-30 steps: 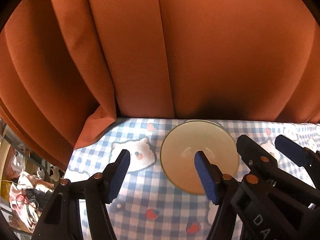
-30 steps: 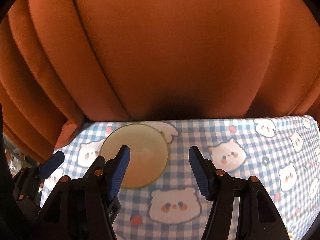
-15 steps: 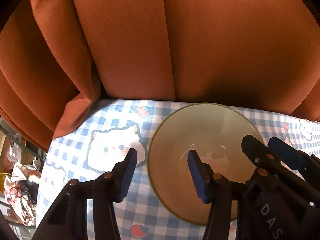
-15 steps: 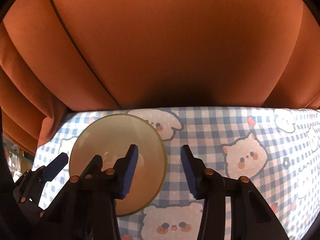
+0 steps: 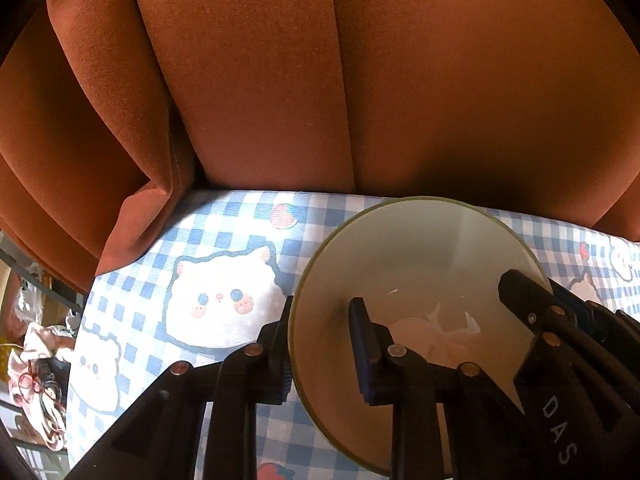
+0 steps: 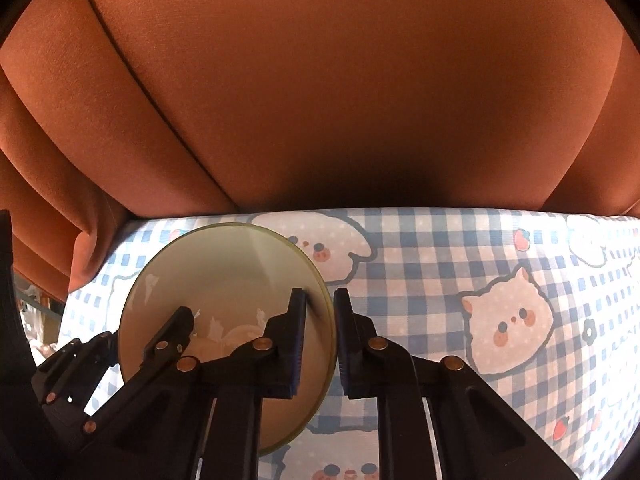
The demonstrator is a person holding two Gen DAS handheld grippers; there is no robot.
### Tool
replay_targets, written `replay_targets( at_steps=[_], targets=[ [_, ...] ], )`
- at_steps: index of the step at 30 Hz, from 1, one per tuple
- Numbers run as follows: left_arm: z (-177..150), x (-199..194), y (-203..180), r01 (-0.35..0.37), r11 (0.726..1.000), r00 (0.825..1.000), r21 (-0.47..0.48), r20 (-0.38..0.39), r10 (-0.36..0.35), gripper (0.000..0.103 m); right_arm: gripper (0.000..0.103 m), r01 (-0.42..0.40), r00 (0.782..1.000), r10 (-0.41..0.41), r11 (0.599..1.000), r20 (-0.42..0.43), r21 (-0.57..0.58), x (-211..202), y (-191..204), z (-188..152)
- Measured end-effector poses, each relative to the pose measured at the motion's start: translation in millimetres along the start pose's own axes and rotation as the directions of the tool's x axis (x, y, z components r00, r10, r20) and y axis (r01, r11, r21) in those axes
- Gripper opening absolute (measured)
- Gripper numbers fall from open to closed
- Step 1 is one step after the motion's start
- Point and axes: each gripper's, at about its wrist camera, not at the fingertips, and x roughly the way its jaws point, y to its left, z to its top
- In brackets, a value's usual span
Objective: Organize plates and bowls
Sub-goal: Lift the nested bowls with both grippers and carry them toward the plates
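A cream bowl with a thin green rim [image 5: 420, 264] sits on the blue-checked tablecloth [image 5: 224, 248]. It also shows in the right wrist view [image 6: 224, 276]. My left gripper [image 5: 322, 352] straddles the bowl's left rim, one finger outside and one inside, with a gap still between pad and wall. My right gripper [image 6: 320, 340] straddles the bowl's right rim [image 6: 330, 320], jaws narrowed close around it. The right gripper's fingers [image 5: 524, 292] show inside the bowl in the left wrist view.
An orange curtain [image 6: 340, 80] hangs right behind the table's far edge. The cloth [image 6: 500, 280] with cat and strawberry prints stretches to the right. Clutter [image 5: 36, 360] lies below the table's left edge.
Both grippers moved forward and down onto the bowl. Their jaws narrowed around opposite sides of the rim; the right one closed the most.
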Motion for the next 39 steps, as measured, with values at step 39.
replay_targets(
  at_steps=[39],
  targets=[
    [-69.4,-188.0,59.4,0.071,0.997,0.987,0.009,0.142,-0.071,0.023,0.017,0.058,0.988,-0.056,0.998,0.145,-0.01,-200.9,55.3,-70.2]
  ],
)
